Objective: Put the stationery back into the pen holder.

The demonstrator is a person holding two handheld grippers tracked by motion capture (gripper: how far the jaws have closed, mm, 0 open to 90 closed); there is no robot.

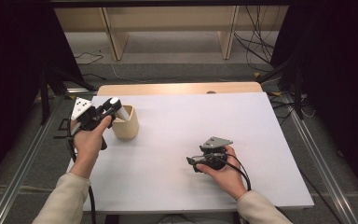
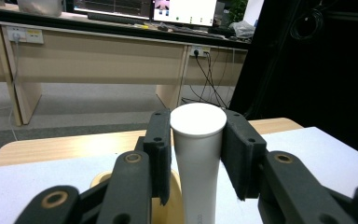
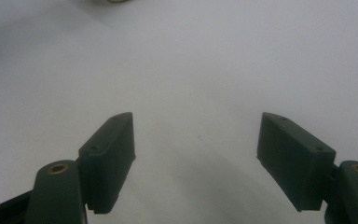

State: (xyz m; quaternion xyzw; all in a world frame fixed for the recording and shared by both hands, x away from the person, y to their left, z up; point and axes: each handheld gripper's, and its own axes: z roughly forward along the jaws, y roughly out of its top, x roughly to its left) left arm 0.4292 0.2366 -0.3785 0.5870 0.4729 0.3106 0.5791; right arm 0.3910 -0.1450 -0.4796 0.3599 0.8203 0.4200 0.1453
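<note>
The left gripper (image 2: 198,154) is clamping its two black pads on a white cylindrical bottle (image 2: 198,154), gripping it just below its flat top and holding it upright over the mouth of a tan wooden cup (image 1: 125,122) that is standing at the far left of the white table (image 1: 191,140); whether the bottle's foot is touching the cup I cannot tell. Over at the near right, the right gripper (image 3: 198,163) is resting low by the tabletop with its jaws standing wide apart, gripping nothing.
</note>
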